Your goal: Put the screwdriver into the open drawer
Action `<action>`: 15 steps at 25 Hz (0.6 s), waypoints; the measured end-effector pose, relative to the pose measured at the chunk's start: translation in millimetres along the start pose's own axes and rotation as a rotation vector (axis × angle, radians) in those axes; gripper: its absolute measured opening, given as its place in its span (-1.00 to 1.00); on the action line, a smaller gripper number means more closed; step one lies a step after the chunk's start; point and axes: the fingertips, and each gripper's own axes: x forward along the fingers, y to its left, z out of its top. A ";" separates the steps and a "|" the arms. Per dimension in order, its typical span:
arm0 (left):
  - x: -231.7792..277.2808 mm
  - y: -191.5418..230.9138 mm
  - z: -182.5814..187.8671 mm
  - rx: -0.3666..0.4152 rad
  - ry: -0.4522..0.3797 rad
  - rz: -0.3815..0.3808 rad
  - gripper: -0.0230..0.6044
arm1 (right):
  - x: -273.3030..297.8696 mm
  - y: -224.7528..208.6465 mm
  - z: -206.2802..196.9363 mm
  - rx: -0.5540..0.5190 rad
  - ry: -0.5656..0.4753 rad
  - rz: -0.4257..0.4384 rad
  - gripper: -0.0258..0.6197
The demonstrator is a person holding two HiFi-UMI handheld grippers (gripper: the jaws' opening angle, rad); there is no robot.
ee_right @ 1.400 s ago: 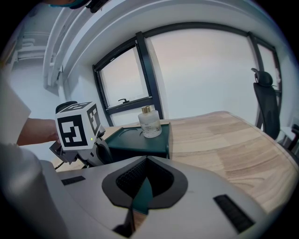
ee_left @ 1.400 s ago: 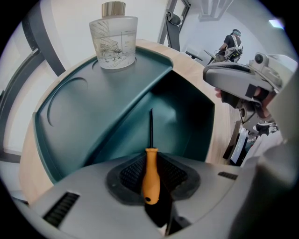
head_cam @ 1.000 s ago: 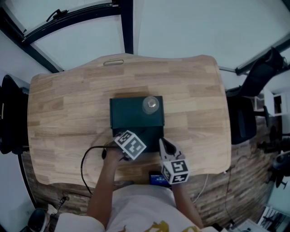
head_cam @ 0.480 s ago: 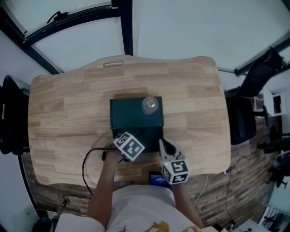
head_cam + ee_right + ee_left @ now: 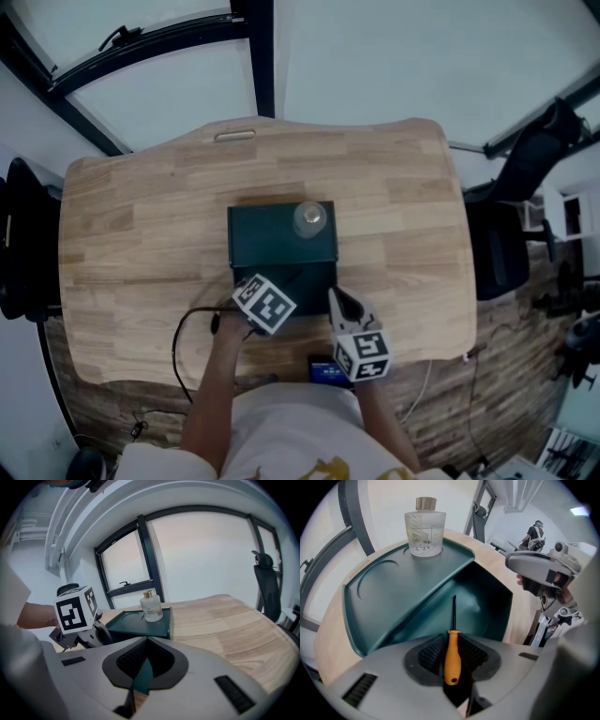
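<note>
The screwdriver (image 5: 451,656), orange-handled with a thin black shaft, is sitting pinched in the left gripper (image 5: 451,641), pointing over the dark green drawer (image 5: 487,603), which is standing open.

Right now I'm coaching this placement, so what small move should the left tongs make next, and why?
Probably ease the left tongs a little lower toward the open drawer before releasing. They are shut on the screwdriver at its orange handle, and its shaft points out over the drawer's inside.
</note>
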 end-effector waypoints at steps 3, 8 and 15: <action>-2.0 0.6 2.7 0.001 -0.014 0.005 -0.69 | -0.8 -0.1 0.5 0.000 -0.005 -0.001 -0.93; -10.0 5.3 9.9 -0.018 -0.065 0.025 -0.69 | -1.3 -0.1 4.5 -0.008 -0.008 0.000 -0.93; -25.1 9.7 15.3 -0.086 -0.158 0.040 -0.69 | -4.1 -0.1 7.9 -0.020 -0.016 -0.010 -0.93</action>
